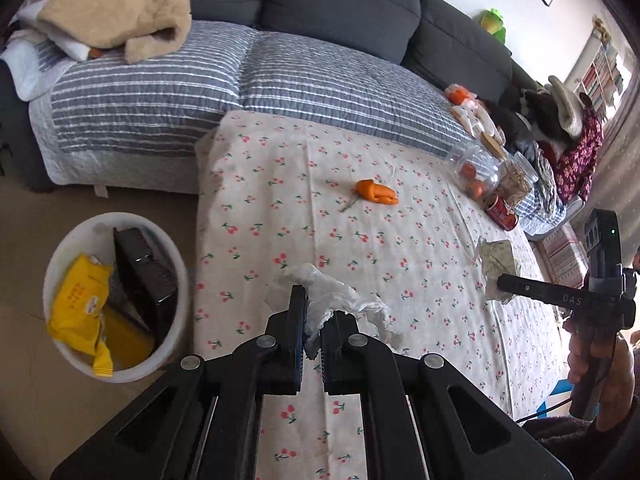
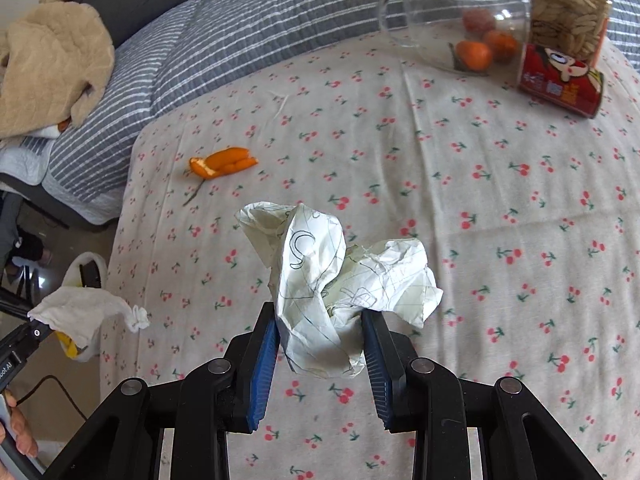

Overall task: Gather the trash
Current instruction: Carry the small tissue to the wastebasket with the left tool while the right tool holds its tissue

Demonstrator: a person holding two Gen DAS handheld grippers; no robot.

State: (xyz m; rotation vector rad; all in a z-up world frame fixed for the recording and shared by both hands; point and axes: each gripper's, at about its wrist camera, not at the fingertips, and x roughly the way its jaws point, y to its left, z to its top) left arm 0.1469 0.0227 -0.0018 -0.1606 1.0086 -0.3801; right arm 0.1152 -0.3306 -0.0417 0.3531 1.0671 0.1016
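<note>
We are holding a crumpled white tissue (image 1: 340,300) in our left gripper (image 1: 314,320), its two black fingers (image 1: 297,312) pinching nearly shut on one end while the rest is trailing out toward two o'clock over the bench (image 1: 400,220) with its cherry-print cloth. In the right wrist view the same tissue (image 2: 88,312) is showing at eight o'clock, hanging past the bench edge.

Our right gripper (image 2: 320,344) is clamping a crumpled ball of white paper with pen scribbles (image 2: 332,292), its blue-padded fingers (image 2: 264,360) pressing on either side and held apart by the wad. The ball seems to be hanging just above the cloth, though the fisheye is making that hard to judge.

At eight o'clock in the left view, a round white plastic bin (image 1: 116,296) is sitting on the floor beside the bench, already holding a yellow snack wrapper (image 1: 80,300) and a black box (image 1: 144,272).

An orange peel with a thin stem (image 1: 376,194) is lying on the cloth at twelve o'clock, well apart from both grippers. At two o'clock a clear glass jar holding small oranges (image 1: 476,172), a clear jar of pale seeds (image 1: 516,184) and a red drink can (image 1: 502,210) are standing close together near the far corner. Behind the bench a grey sofa with a striped quilt (image 1: 240,80) is carrying a beige fleece blanket (image 1: 116,4).
</note>
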